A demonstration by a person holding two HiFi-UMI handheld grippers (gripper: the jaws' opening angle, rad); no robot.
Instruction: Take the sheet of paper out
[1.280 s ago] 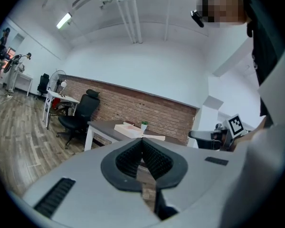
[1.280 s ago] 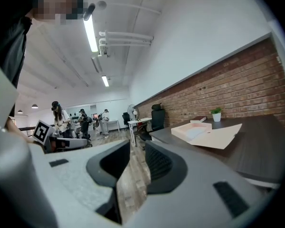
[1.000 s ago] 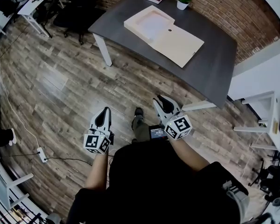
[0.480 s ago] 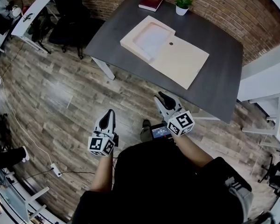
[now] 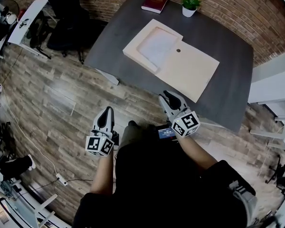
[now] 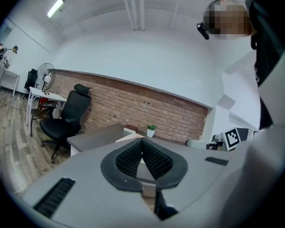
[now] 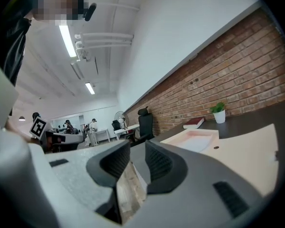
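Observation:
An open cream box file [image 5: 190, 72] lies on the dark grey table [image 5: 230, 42]. A white sheet of paper [image 5: 156, 44] rests in the file's recessed left half. My left gripper [image 5: 106, 111] hangs over the wooden floor, short of the table, with its jaws shut and empty. My right gripper [image 5: 167, 95] reaches the table's near edge, just short of the file; its jaws stand a little apart with nothing between them. In the right gripper view the file [image 7: 247, 151] and the paper [image 7: 198, 141] lie ahead and to the right of my right gripper [image 7: 137, 148].
A red book [image 5: 155, 2] and a small potted plant [image 5: 190, 4] stand at the table's far edge. A black office chair [image 5: 61, 13] and a white desk [image 5: 24, 19] are at the left. White furniture [image 5: 275, 122] stands to the right.
The person has stepped toward the table, so the file and the table's edge are nearer both grippers. The right gripper now reaches the table's edge. The jaws look unchanged.

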